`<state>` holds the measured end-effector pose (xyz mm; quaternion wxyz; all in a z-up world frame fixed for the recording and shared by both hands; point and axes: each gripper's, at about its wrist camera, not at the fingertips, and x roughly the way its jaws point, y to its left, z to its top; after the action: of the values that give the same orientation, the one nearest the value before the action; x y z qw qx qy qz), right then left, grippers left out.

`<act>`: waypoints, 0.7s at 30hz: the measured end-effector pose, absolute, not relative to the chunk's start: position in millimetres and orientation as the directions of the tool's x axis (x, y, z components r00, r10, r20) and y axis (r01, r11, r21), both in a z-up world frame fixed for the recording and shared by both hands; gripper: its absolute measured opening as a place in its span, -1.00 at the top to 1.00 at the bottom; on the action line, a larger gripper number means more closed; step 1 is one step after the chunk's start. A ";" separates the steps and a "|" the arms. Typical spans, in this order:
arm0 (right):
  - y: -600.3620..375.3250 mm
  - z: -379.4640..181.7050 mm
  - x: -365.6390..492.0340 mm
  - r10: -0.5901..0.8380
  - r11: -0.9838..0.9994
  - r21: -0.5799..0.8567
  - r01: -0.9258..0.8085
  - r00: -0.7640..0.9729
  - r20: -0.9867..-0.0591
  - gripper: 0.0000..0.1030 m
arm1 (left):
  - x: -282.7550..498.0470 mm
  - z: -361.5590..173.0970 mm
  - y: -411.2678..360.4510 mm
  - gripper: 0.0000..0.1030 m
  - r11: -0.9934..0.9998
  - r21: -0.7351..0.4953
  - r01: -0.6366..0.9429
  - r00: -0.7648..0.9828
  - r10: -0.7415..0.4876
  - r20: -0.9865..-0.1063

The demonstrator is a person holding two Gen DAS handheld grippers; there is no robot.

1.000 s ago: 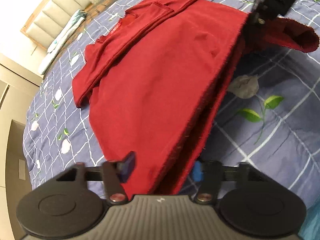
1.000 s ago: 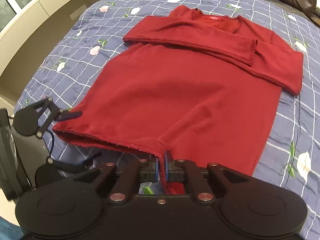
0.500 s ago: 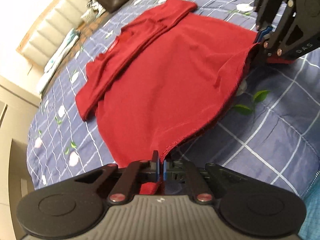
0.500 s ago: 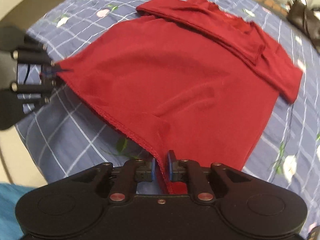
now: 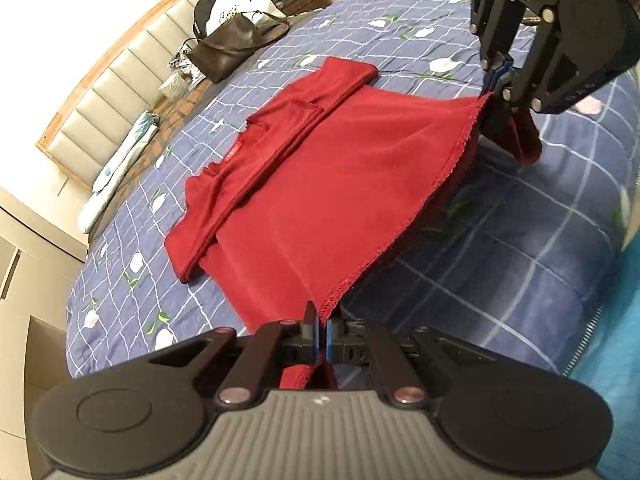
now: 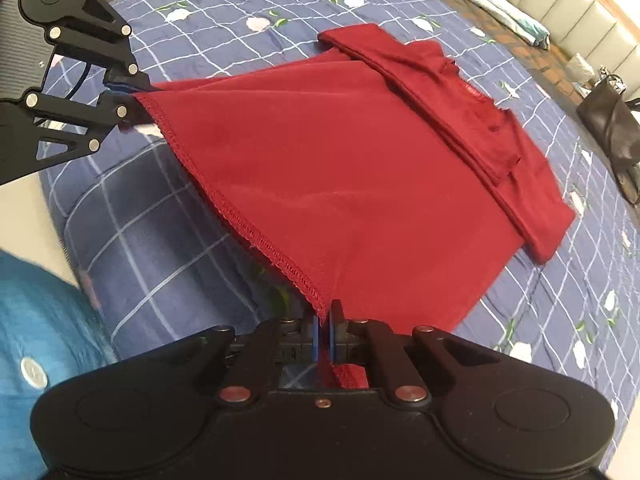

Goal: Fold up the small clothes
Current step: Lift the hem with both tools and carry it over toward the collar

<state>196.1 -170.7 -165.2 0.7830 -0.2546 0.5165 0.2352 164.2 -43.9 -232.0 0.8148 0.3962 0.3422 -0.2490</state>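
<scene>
A dark red long-sleeved top (image 5: pixel 320 184) (image 6: pixel 360 168) lies on the blue checked bedspread (image 5: pixel 500 264), its sleeves folded across the chest at the far end. My left gripper (image 5: pixel 322 334) is shut on one corner of the bottom hem. My right gripper (image 6: pixel 325 334) is shut on the other hem corner. The hem stretches taut between the two, lifted off the bed. The right gripper (image 5: pixel 494 80) also shows at the top right of the left wrist view, and the left gripper (image 6: pixel 132 88) at the upper left of the right wrist view.
A padded headboard (image 5: pixel 120 72) runs along the far side of the bed. A dark brown handbag (image 5: pixel 228 48) (image 6: pixel 612 128) and a folded pale cloth (image 5: pixel 120 172) lie near it. Blue clothing of a person (image 6: pixel 44 320) is at the near bed edge.
The left gripper closed on the hem corner. Both grippers then rose with the hem, pulling the lower part of the top off the bedspread; the far end stayed flat.
</scene>
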 end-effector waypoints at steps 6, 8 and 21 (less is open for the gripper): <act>-160.3 -151.9 152.9 0.104 0.748 -0.166 -0.643 0.360 -0.927 0.93 | 125.5 -228.2 -26.0 0.98 0.575 0.423 0.700 0.602 -0.158 -0.782; -155.9 -149.8 140.3 0.117 0.756 -0.144 -0.639 0.348 -0.930 0.93 | 110.1 -229.0 -17.6 0.98 0.573 0.405 0.713 0.584 -0.164 -0.795; -141.6 -142.7 101.9 0.175 0.830 -0.003 -0.558 0.265 -0.948 0.92 | 105.0 -217.5 1.9 0.97 0.603 0.368 0.708 0.575 -0.189 -0.796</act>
<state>101.9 -141.6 -142.7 0.7765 -0.1716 0.5584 0.2361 105.0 1.9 -217.5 0.8152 0.3504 0.3702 -0.2750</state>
